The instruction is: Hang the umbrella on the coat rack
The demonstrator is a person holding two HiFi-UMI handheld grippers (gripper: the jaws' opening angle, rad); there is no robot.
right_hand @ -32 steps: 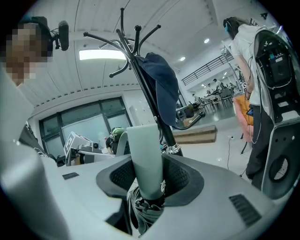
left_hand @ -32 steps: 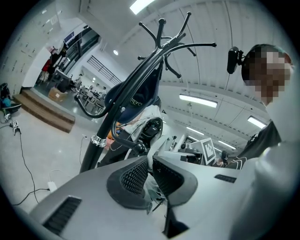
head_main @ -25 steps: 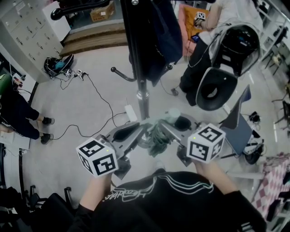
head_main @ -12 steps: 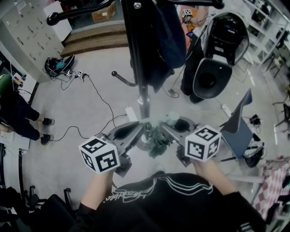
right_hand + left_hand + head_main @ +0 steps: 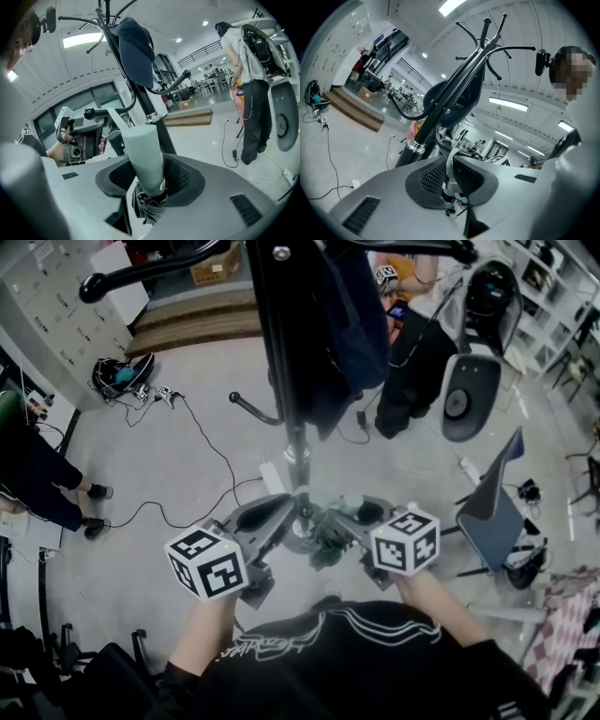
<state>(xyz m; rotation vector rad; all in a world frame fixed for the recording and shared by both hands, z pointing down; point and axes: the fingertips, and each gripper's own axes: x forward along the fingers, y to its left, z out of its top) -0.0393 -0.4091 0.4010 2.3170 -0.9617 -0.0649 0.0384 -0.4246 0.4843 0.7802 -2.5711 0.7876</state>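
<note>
Left tongs (image 5: 452,174) are clamped together on the umbrella's thin pale strap (image 5: 449,159). The strap runs up out of the pinch between the two pads.

Right tongs (image 5: 149,173) have the umbrella (image 5: 146,154) standing between their jaws, pale green handle pointing up and away from the tips. The folded dark canopy (image 5: 149,208) is bunched up down at the base of the jaws. Those jaws are opening right now. The pads look like they're touching the handle on both sides, though the angle makes that hard to be sure of.

From the head view the two tongs point in toward each other. Their tips are close together, and the umbrella hangs in the small space where they meet.

The coat rack (image 5: 296,442) stands just past both sets of tips, pole upright, hooks curving out high above the tongs. The umbrella isn't on any hook. A navy cap (image 5: 136,51) hangs on the rack, up above the right tongs.

Off to the right of the right tongs, well apart, a person (image 5: 246,93) stands on the floor.
</note>
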